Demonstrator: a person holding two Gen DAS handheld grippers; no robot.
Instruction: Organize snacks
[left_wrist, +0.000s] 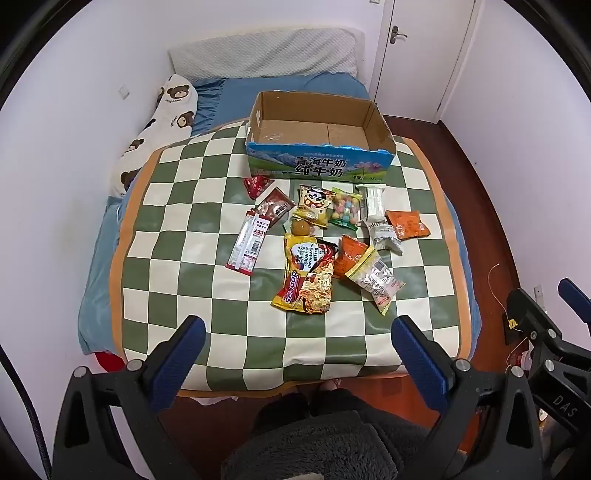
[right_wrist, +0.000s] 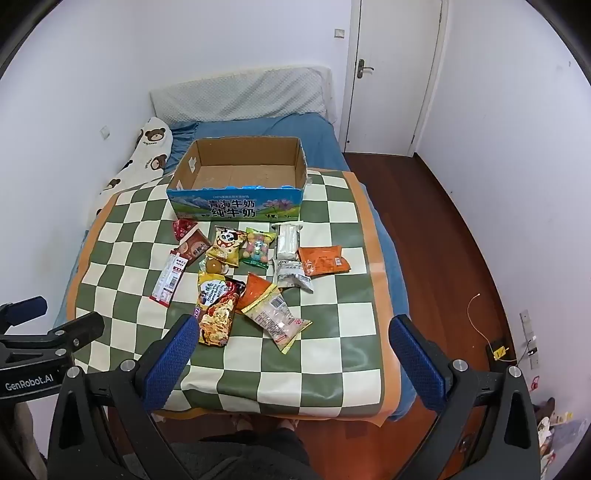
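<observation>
Snacks (left_wrist: 325, 240) lie scattered on the checked mat (left_wrist: 184, 229), just before the empty box (left_wrist: 317, 133). Both grippers hang short of them, left gripper (left_wrist: 297, 343) and right gripper (right_wrist: 293, 341), jaws wide apart, nothing held. The noodle packet (right_wrist: 216, 314) lies lengthwise, nearest, just ahead of the right one's left pad.

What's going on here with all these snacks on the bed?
A person is holding a clamp-like gripper in each hand over a checkered mat on a bed. The left gripper and right gripper are both open and hold nothing. A heap of snack packets lies loose on the mat, and the cardboard box behind them has nothing in it. No sorting has begun.
</observation>
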